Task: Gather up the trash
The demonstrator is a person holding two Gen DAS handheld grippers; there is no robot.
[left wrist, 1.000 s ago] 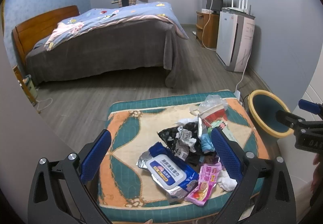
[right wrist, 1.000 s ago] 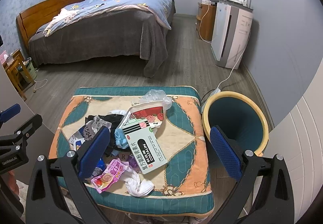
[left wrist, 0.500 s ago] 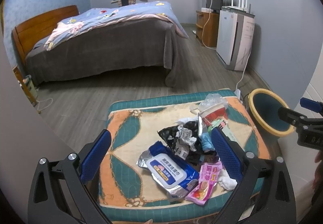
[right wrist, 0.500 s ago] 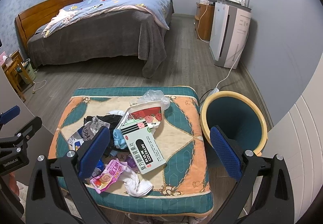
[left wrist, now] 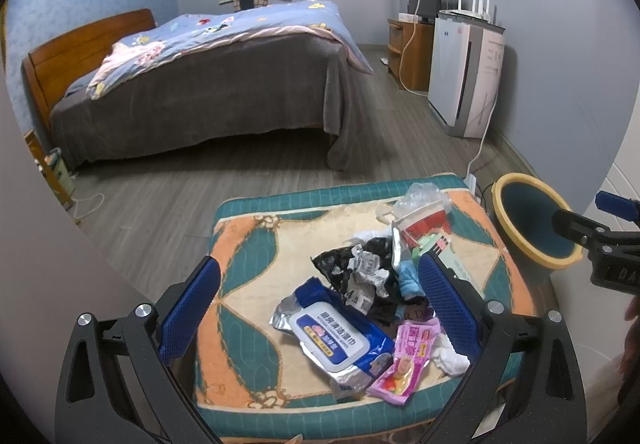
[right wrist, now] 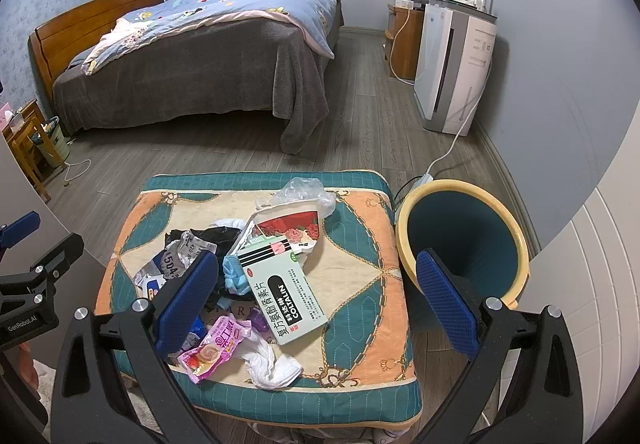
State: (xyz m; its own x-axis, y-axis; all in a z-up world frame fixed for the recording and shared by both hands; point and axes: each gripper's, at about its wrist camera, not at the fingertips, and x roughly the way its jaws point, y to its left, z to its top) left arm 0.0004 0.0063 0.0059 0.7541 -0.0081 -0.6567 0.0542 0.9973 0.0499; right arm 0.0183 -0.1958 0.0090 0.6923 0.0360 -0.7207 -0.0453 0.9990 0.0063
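Both tongs are hovering spread wide above a cushioned surface point(right wrist: 360, 244) patterned in teal, orange and cream, and neither is gripping anything. The left tongs point(left wrist: 320, 308) are hanging over the near left part of the trash pile, their blue pads framing a blue-and-white wet-wipe pack point(left wrist: 336, 340) that is lying flat near the front edge, with a pink snack wrapper point(left wrist: 404, 364) touching its right side and a crumpled white tissue point(left wrist: 448, 356) just beside that. Behind the pack a black crinkled bag point(left wrist: 352, 268) is lying against a light blue mask point(left wrist: 408, 280). The right tongs point(right wrist: 316, 304) are hanging over the right half of the surface, with a green-and-white medicine box point(right wrist: 284, 292) lying flat between their pads, its far end resting on a red-and-white paper package point(right wrist: 296, 224); a clear plastic bag point(right wrist: 304, 191) is sitting at the far edge of the pile. A yellow-rimmed teal bin point(right wrist: 464, 240) is standing on the wood floor just beside the surface's right edge, and the right pad is overlapping its near rim in the right view. A bed point(right wrist: 192, 55) is standing well behind, across the floor.
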